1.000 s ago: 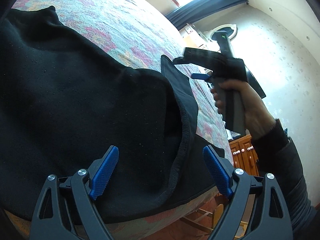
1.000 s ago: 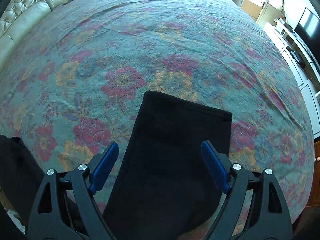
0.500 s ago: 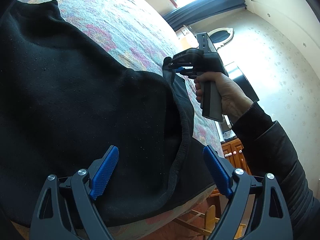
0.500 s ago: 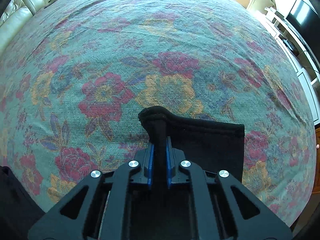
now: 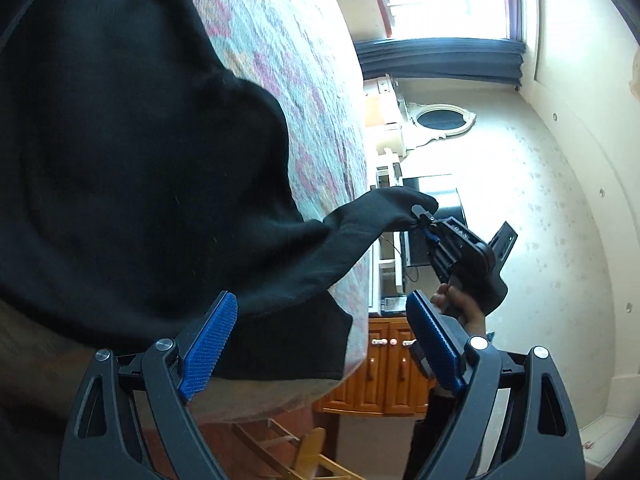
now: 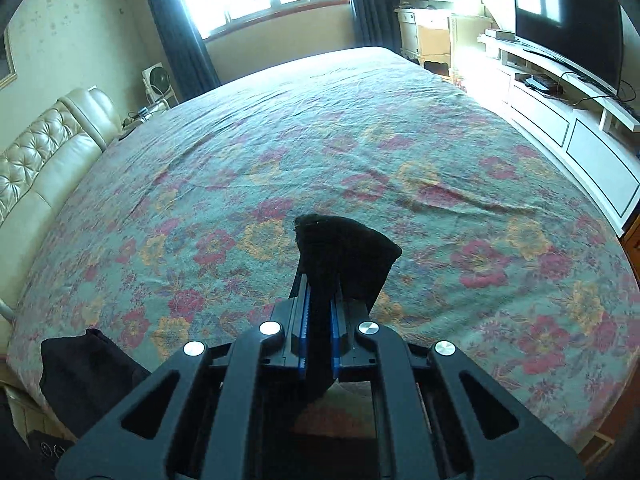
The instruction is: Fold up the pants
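Black pants lie spread over the near part of a bed with a floral cover. My right gripper is shut on the end of one pant leg and holds it lifted off the cover. In the left wrist view that gripper shows at centre right, the leg end stretched up to it, with a hand on its handle. My left gripper stands open near the bed's edge, its fingers on either side of a hanging fold of the pants, with no pad pressing on it. Another part of the pants lies at lower left.
The bed cover stretches far ahead. A cream padded headboard runs along the left. A white TV unit with a dark screen stands at the right, a wooden cabinet below the bed's edge, windows with dark curtains behind.
My right gripper closed on the pant leg end and lifted it off the bed, drawing it nearer my left gripper. The left gripper rolled and stayed open.
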The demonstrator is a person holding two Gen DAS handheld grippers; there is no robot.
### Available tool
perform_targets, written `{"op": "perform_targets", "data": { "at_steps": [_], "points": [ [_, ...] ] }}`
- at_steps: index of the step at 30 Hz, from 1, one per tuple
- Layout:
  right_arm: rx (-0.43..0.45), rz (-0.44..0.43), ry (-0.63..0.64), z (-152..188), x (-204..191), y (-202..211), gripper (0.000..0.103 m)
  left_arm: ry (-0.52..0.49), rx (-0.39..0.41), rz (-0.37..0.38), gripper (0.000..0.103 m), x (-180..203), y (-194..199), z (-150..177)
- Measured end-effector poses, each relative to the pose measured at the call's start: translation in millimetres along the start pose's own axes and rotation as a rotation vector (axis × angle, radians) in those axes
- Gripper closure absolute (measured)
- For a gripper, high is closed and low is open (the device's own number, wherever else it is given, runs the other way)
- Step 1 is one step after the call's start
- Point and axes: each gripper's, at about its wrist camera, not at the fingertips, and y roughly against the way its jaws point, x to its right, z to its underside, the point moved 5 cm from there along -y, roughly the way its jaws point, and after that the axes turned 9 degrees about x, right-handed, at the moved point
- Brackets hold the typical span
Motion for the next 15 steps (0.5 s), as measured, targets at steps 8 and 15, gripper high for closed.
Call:
{"op": "perform_targets", "data": {
  "at_steps": [8,15],
  "points": [
    [0.069,-0.035,-0.126,18,55,53,0.096,0.099,0.003,-0.033,0.018,-11,-17,19],
    [0.118,-0.067,-0.191,39,77,88,0.096,0.146,0.081,-0.100,0.018,-29,-26,6]
  ]
}}
